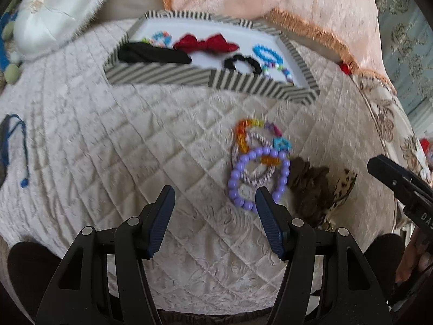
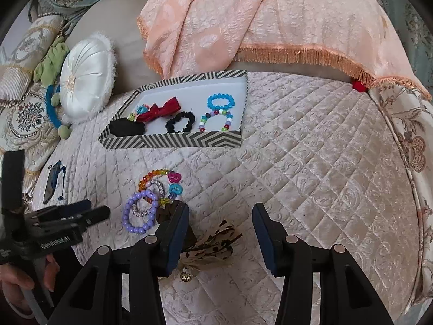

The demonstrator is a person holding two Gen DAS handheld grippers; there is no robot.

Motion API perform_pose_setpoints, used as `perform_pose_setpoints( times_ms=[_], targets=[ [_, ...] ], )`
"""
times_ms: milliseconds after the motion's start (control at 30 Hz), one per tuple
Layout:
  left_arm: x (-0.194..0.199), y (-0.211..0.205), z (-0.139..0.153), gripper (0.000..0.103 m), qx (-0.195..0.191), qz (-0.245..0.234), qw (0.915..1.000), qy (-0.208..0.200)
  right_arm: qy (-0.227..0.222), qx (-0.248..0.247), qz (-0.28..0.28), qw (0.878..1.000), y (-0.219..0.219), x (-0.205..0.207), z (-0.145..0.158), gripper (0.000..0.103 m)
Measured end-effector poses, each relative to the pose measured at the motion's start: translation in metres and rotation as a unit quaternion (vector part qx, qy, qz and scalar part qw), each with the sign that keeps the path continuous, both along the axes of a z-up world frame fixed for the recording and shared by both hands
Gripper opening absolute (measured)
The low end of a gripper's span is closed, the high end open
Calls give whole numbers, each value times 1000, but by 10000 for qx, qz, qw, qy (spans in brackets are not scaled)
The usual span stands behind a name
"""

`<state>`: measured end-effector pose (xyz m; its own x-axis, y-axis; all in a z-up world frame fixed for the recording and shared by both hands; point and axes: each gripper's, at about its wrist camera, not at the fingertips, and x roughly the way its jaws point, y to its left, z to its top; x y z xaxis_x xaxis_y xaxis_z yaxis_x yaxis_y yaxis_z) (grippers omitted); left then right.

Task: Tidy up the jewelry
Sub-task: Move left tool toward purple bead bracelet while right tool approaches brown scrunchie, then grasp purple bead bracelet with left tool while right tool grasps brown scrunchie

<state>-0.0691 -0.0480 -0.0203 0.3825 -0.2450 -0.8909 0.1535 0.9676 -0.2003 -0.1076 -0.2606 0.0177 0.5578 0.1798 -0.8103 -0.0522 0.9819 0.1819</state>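
A: Where do we stand?

B: Partway. The tray already holds a red bow, a black scrunchie, a blue bracelet and a mixed-bead one. A heap of bracelets is not yet in; it lies on the quilt, well short of the tray.

A: And the tongs?

B: Both are apart and empty. The left gripper hovers low over the quilt, its right finger just at the rim of the purple bracelet. The right gripper hangs over a brown scrunchie and a spotted bow, its left finger partly covering them.

A: So the step?

B: I'd judge it a reach for the next piece, likely the purple bracelet. The left wrist view is blurred, so I can't tell whether the finger touches it.

A: What does the move need?

B: The loops overlap, so a finger must go inside the purple ring alone, or the others may drag along.
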Motion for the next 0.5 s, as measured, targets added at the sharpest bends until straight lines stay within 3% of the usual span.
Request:
perform_pose_setpoints(
  times_ms=[267, 500],
  targets=[
    [7, -8, -18, 62, -55, -115, 9998, 174, 194, -11, 700, 9974, 25, 7, -20, 46],
    [12, -14, -25, 61, -52, -158, 9998, 88, 529, 69, 932, 9942, 36, 23, -46, 46]
  ],
)
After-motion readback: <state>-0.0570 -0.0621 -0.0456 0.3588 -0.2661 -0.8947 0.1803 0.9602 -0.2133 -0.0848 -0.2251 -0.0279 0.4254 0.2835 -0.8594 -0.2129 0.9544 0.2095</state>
